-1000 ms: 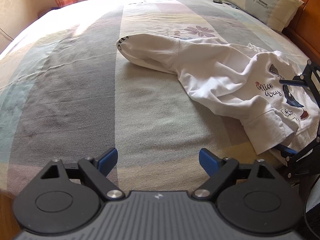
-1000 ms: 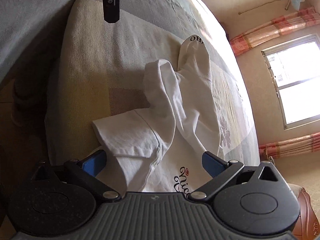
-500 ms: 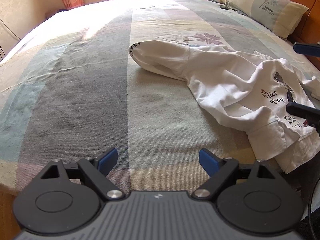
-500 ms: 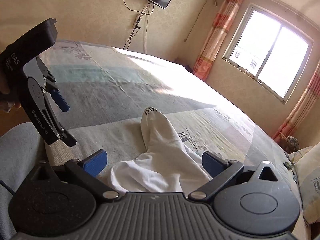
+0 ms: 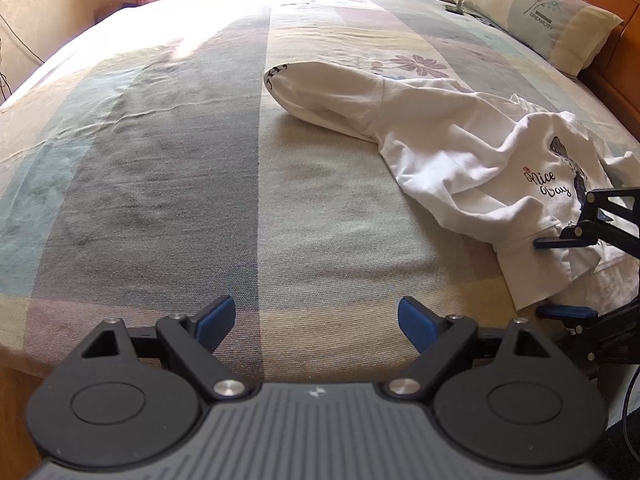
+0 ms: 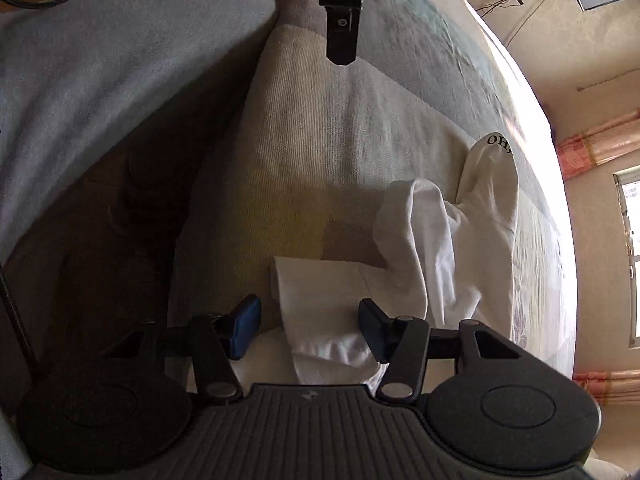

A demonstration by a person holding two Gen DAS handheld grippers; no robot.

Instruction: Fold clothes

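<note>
A white sweatshirt [image 5: 460, 152] with a "Nice Day" print lies crumpled on the right part of the striped bedspread [image 5: 200, 180]. One sleeve stretches left, ending in a lettered cuff [image 5: 280, 76]. My left gripper [image 5: 316, 316] hangs open over bare bedspread near the bed's front edge, well left of the garment. My right gripper [image 6: 308, 324] points down at the sweatshirt's near hem [image 6: 320, 300]. Its jaws are closing with a fold of that hem between them, and a gap shows beside the left pad. The left wrist view catches the right gripper [image 5: 560, 276] astride the hem.
A pillow [image 5: 540, 12] and wooden headboard [image 5: 616, 76] are at the far right. One finger of my left gripper [image 6: 340, 36] hangs at the top of the right wrist view. A grey cloth-covered shape [image 6: 100, 60] sits beside the bed's near edge. Wide bare bedspread lies left of the garment.
The right wrist view swung up toward the room, then came back down onto the hem, and the right jaws narrowed around the fabric. The left gripper stayed nearly still and open.
</note>
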